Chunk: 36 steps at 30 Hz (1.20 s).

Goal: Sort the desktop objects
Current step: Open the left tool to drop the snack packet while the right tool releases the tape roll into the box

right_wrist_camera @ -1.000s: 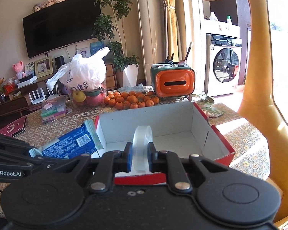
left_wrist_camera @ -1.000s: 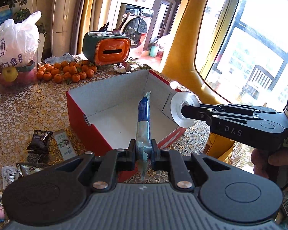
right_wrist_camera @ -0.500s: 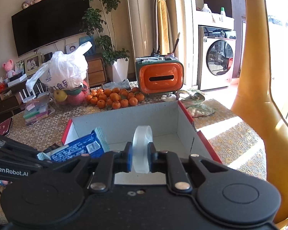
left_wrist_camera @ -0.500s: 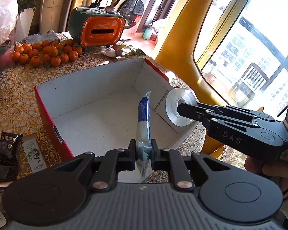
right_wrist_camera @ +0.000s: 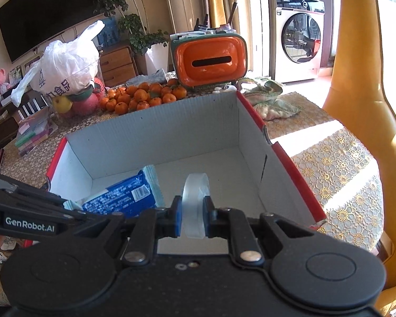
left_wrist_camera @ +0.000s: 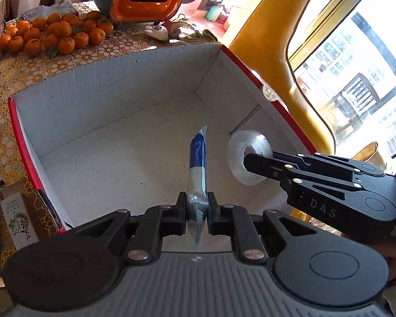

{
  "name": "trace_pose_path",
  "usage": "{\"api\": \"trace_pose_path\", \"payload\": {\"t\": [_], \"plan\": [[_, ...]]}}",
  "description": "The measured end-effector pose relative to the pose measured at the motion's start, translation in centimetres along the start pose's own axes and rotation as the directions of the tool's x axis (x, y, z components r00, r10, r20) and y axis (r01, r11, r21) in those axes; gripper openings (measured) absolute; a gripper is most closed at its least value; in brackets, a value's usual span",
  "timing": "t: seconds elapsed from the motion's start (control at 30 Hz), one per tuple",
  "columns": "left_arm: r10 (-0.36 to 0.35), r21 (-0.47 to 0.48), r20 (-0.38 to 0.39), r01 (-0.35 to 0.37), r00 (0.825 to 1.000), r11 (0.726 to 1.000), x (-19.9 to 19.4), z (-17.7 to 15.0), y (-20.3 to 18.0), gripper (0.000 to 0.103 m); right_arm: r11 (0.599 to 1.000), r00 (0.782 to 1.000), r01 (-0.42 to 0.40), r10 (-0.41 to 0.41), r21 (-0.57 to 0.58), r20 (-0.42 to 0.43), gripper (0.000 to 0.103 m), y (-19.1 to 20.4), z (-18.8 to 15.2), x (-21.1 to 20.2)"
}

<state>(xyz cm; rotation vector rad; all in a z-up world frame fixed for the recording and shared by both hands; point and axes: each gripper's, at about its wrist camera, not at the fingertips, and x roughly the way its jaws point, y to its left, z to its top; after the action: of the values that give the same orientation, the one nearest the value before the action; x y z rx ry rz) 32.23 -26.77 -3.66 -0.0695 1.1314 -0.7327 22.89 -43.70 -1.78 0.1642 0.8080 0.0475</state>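
Note:
My left gripper (left_wrist_camera: 197,212) is shut on a blue and white snack packet (left_wrist_camera: 198,163), held edge-on over the open red cardboard box (left_wrist_camera: 111,105). My right gripper (right_wrist_camera: 193,215) is shut on a clear tape roll (right_wrist_camera: 195,198), also over the box (right_wrist_camera: 250,111). The tape roll shows in the left wrist view (left_wrist_camera: 244,155), near the box's right wall. The packet shows in the right wrist view (right_wrist_camera: 126,195), to the left of the tape. The box floor is white and bare.
Behind the box lie several mandarins (right_wrist_camera: 142,96), an orange tissue holder (right_wrist_camera: 210,60) and a white plastic bag over fruit (right_wrist_camera: 66,68). Small packets (left_wrist_camera: 18,214) lie left of the box. A yellow giraffe figure (right_wrist_camera: 356,52) stands at the right table edge.
Both grippers have moved forward and down over the box with their loads. The box fills more of each view. Both stay shut.

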Motion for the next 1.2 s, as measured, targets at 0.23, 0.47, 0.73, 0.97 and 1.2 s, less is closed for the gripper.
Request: {"api": "trace_pose_path", "payload": {"t": [0.23, 0.47, 0.73, 0.97, 1.2], "plan": [[0.044, 0.035, -0.052, -0.042, 0.998, 0.999, 2.0, 0.5, -0.1, 0.013, 1.0, 0.996, -0.016, 0.017, 0.014, -0.085, 0.014, -1.0, 0.5, 2.4], [0.051, 0.044, -0.1, -0.047, 0.994, 0.998, 3.5, 0.9, 0.1, 0.013, 0.998, 0.988, -0.055, 0.059, 0.03, -0.145, 0.014, -1.3, 1.0, 3.9], [0.061, 0.055, -0.148, -0.054, 0.987, 0.997, 4.6, 1.6, 0.0, 0.013, 0.998, 0.978, -0.049, 0.053, 0.029, -0.203, 0.014, -1.6, 1.3, 5.5], [0.118, 0.086, -0.181, -0.104, 0.976, 0.991, 5.4, 1.9, -0.1, 0.013, 1.0, 0.965, -0.011, 0.012, 0.006, -0.262, 0.013, -1.9, 2.3, 6.1], [0.157, 0.099, -0.229, -0.137, 0.961, 0.986, 6.3, 1.9, 0.0, 0.013, 1.0, 0.961, 0.02, -0.021, -0.009, -0.276, 0.019, -2.4, 2.2, 6.4]]}}
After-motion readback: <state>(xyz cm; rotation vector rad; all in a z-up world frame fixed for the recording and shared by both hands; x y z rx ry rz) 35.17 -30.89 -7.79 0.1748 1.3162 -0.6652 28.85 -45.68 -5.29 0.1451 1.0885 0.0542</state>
